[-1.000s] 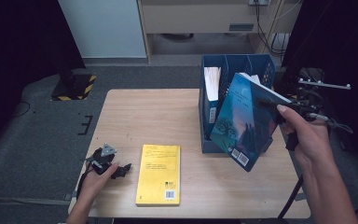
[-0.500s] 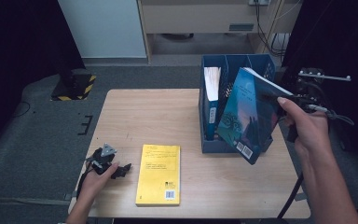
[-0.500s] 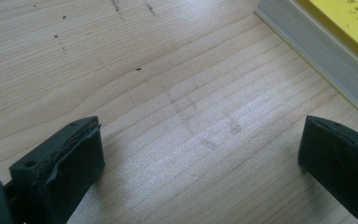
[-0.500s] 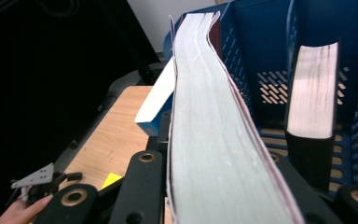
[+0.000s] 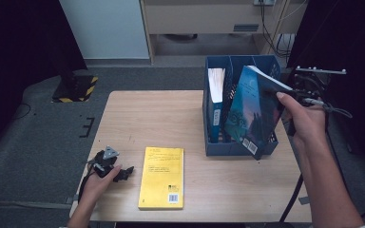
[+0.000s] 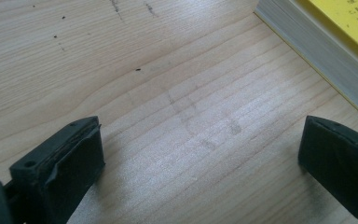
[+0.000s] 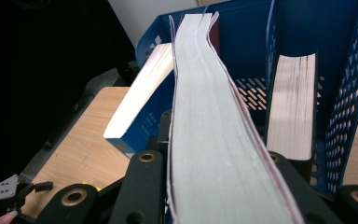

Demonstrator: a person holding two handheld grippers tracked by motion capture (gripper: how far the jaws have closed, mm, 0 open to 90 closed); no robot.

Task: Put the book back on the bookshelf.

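Note:
My right gripper is shut on the top edge of a dark teal book. The book hangs tilted over the right part of a blue file holder. In the right gripper view its pale page block runs up between the two jaws toward the holder. Whether its lower corner is inside the holder I cannot tell. A yellow book lies flat near the table's front. To its left my left gripper rests on the wood, open with only bare table between its jaws.
Two books stand in the holder: a blue one with white pages on the left and another in a far compartment. The wooden table stands on grey floor. Cables and dark equipment sit behind the right hand.
The right gripper has carried the teal book leftward and closer to the file holder, and the book now stands more upright. The left gripper and the yellow book have stayed put.

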